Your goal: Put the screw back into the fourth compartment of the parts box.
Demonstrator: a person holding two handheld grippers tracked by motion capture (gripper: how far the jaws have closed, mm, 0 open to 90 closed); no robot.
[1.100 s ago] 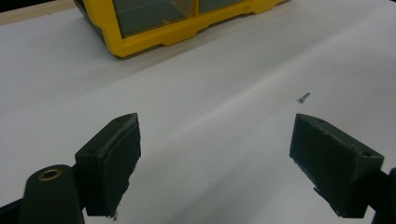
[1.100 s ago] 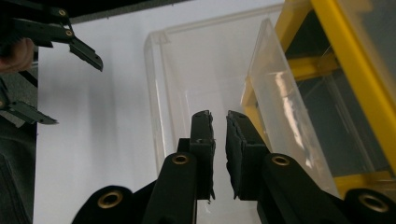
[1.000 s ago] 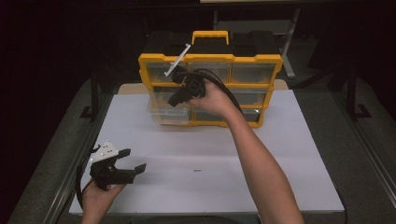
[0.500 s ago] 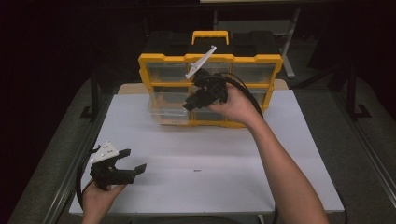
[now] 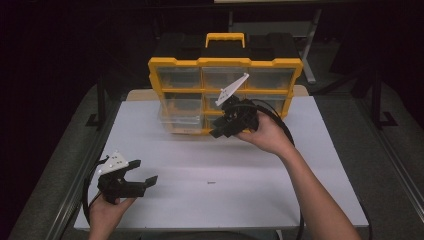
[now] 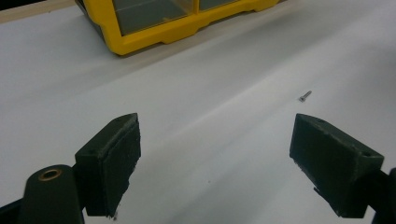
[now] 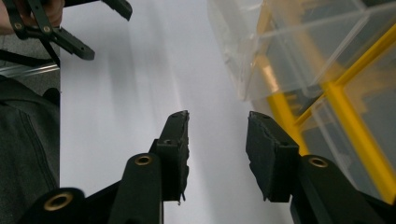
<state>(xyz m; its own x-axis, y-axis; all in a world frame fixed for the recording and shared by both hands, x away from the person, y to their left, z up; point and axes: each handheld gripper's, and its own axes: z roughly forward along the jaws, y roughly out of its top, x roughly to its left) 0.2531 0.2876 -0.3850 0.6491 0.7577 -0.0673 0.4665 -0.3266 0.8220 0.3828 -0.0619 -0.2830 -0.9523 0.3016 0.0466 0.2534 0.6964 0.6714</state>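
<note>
Right claw (image 5: 220, 131) hovers just before a yellow organizer (image 5: 225, 62), its jaws just opening with nothing between; left claw (image 5: 142, 172) rests wide apart over the white bench (image 5: 300, 170), near a small screw (image 6: 304, 96).

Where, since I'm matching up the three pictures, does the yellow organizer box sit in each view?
High view: the yellow organizer box stands upper centre, at the far edge of the table.
Left gripper view: the box's lower yellow corner is at the top, left of centre.
Right gripper view: its clear drawers and yellow frame take up the right side.
Shared landmark: the white table top in front of it.
</note>
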